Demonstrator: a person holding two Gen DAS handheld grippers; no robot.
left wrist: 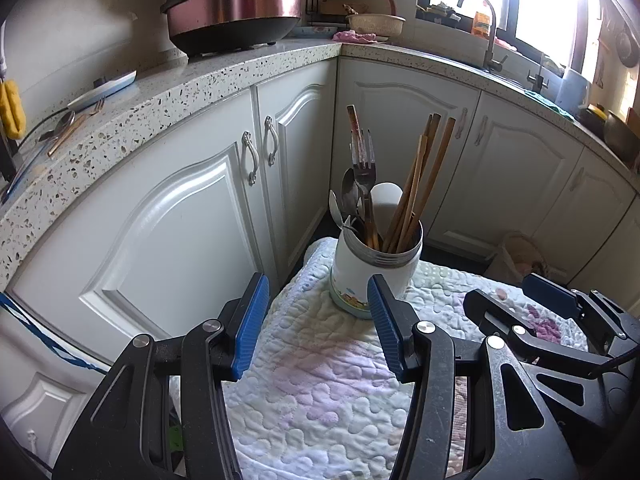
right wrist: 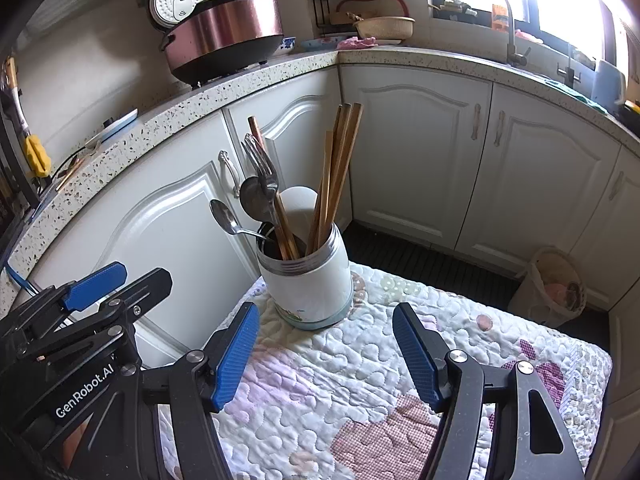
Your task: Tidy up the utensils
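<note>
White holder jar (right wrist: 306, 280) stands upright at the far left part of a quilted mat (right wrist: 360, 380), just in front of the white corner cabinets (right wrist: 420, 152). It is packed: wooden chopsticks (right wrist: 338, 172) fan up on the right side, a fork (right wrist: 262, 168) and 2 metal spoons (right wrist: 228, 216) lean out left, and a white ladle-like scoop (right wrist: 298, 204) sits in the middle

Left gripper (left wrist: 316, 328) has its blue pads apart with nothing between them, pointing down at the mat near the jar; its right pad overlaps the jar base in view, contact cannot be told. Right gripper (right wrist: 326, 354) is also spread wide and empty, hovering near side of the jar, apart from it

Handling guess: chopsticks are light, stiff, thin, easy to roll or slip between flat pads, best pinched mid-shaft above the rim, 1 bundle or 1 stick at a time. Metal fork and spoons are heavier, smooth, likely slippery; take the handle neck just above the rim, not the bowl. The jar looks hard-walled with a metal threaded rim, top-heavy from the tall load, and the soft mat gives poor footing, so pulling sideways could tip it; 1 gripper steadying the jar wall seems wise

More cutlery (left wrist: 76, 124) lies on the speckled counter (left wrist: 168, 92), far left
</note>
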